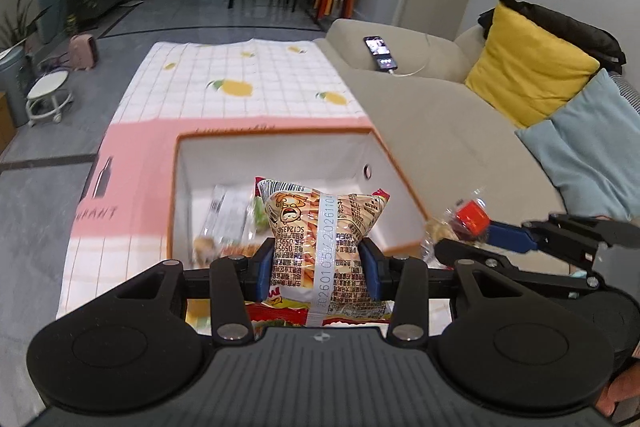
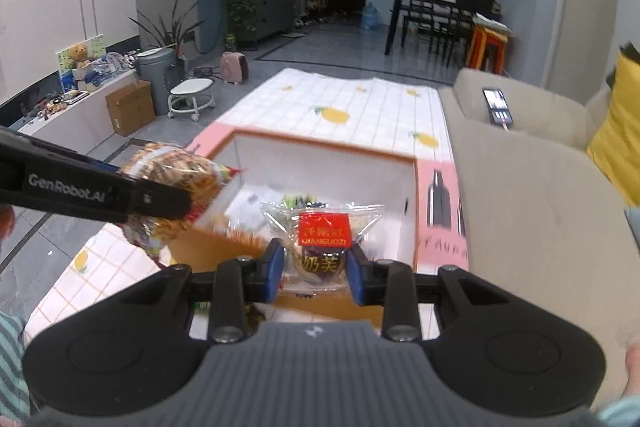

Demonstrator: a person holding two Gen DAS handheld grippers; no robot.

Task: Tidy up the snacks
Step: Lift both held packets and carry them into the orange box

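Note:
My left gripper (image 1: 318,263) is shut on an orange crisp packet (image 1: 320,227) with a cartoon face, held over the near edge of an open white box with an orange rim (image 1: 276,135). My right gripper (image 2: 315,269) is shut on a clear packet with a red label (image 2: 324,239), held over the same box (image 2: 324,147). Each gripper shows in the other view: the right one with its packet (image 1: 472,219) at the right, the left one with its crisp packet (image 2: 176,175) at the left. Several snack packets (image 1: 226,215) lie inside the box.
The box stands on a table with a lemon-print and pink cloth (image 1: 240,83). A beige sofa (image 1: 440,115) runs along the right with a phone (image 1: 380,53), a yellow cushion (image 1: 528,67) and a blue cushion (image 1: 592,147). A white stool (image 1: 48,95) stands left on the floor.

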